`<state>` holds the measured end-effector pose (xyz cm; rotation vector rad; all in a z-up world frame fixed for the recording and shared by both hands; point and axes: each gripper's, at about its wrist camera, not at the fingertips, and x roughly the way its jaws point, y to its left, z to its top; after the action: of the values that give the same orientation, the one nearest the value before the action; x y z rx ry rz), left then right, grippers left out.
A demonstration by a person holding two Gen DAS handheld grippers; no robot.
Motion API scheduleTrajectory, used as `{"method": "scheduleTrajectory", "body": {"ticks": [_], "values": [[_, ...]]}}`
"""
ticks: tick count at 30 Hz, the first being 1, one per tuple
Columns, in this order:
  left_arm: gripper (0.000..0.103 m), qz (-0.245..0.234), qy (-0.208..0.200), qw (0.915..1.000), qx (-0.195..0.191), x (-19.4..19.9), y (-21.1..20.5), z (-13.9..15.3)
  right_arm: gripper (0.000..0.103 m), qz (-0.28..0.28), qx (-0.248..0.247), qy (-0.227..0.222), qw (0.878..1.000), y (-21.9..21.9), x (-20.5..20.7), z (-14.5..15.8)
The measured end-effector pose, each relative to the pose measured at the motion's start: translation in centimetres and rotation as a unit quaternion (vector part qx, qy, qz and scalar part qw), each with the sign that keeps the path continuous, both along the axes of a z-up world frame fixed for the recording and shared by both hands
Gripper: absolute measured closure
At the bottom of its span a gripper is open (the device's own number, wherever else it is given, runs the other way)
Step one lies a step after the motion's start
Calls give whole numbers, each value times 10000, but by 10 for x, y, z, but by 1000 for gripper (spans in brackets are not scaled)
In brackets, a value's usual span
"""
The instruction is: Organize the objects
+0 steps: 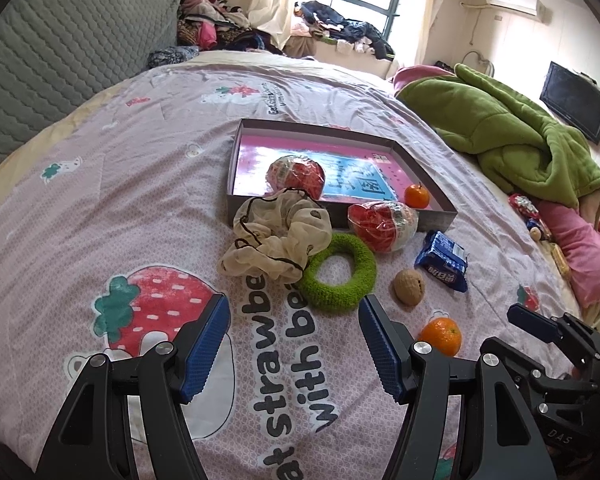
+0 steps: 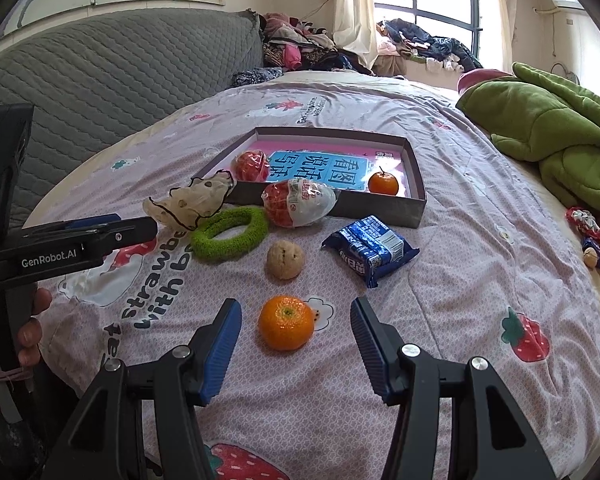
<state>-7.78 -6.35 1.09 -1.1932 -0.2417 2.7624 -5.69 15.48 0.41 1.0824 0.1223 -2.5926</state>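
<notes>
A shallow grey box (image 1: 440,222) (image 2: 380,205) lies on the bed and holds a red wrapped ball (image 1: 296,176) (image 2: 251,166) and a small orange (image 1: 417,195) (image 2: 383,183). In front of it lie a cream cloth (image 1: 276,236) (image 2: 192,202), a green knitted ring (image 1: 340,272) (image 2: 230,232), a second red wrapped ball (image 1: 382,226) (image 2: 298,203), a walnut (image 1: 409,286) (image 2: 285,259), a blue snack packet (image 1: 442,260) (image 2: 370,249) and an orange (image 1: 440,335) (image 2: 286,322). My left gripper (image 1: 294,344) is open and empty, short of the ring. My right gripper (image 2: 296,344) is open, its fingers either side of the orange.
A green blanket (image 1: 508,136) (image 2: 556,136) and pink bedding (image 1: 588,252) lie at the right edge of the bed. A grey quilted headboard (image 1: 60,52) (image 2: 120,80) stands on the left. Clothes (image 1: 220,24) are piled at the back. Small wrapped items (image 2: 588,232) lie at far right.
</notes>
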Motion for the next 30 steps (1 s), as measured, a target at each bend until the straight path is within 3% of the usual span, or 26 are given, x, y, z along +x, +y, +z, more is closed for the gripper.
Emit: {"method": "scheduleTrajectory", "body": {"ticks": [30], "values": [[34, 37, -30, 10000, -6, -7, -7, -14, 47, 66, 60, -299, 9995, -6, -5, -23]]}}
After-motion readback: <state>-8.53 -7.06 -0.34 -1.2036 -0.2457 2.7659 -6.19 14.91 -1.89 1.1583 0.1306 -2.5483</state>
